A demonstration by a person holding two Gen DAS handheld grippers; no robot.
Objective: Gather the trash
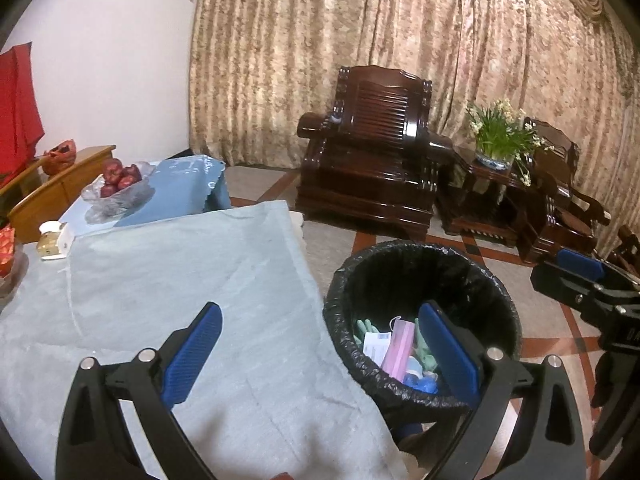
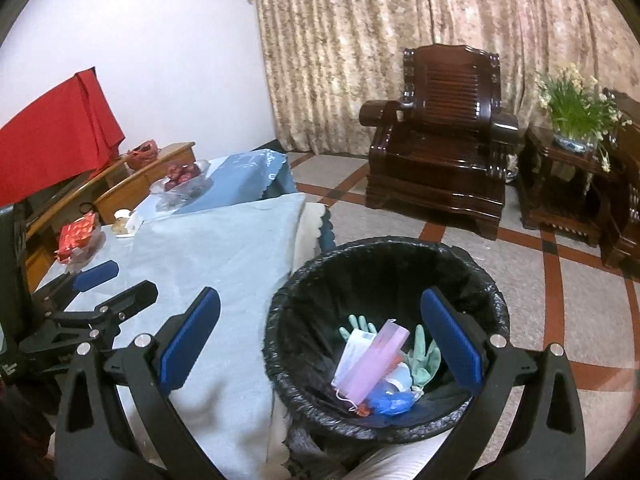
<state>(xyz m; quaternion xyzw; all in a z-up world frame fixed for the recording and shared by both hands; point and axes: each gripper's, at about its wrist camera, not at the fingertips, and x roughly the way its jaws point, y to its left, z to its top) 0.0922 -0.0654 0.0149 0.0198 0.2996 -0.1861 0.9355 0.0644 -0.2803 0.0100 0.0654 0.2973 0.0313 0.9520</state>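
A round bin lined with a black bag (image 1: 496, 292) (image 2: 288, 300) stands on the floor beside the table. Inside it lie a pink box (image 1: 398, 350) (image 2: 376, 364), green rubber gloves (image 2: 424, 356), a face mask (image 2: 354, 354) and a blue crumpled item (image 2: 390, 402). My left gripper (image 1: 320, 348) is open and empty, straddling the table edge and the bin. My right gripper (image 2: 320, 340) is open and empty above the bin's near rim. Each gripper shows in the other's view, the right gripper (image 1: 580, 276) at the right edge and the left gripper (image 2: 108, 284) at the left.
A pale blue cloth (image 1: 180, 280) (image 2: 224, 248) covers the table. At its far end sit a glass bowl of red fruit (image 1: 118, 188), a small jar (image 1: 50, 240) and a red packet (image 2: 78, 236). Dark wooden armchairs (image 1: 372, 148) and a plant (image 1: 500, 136) stand by the curtain.
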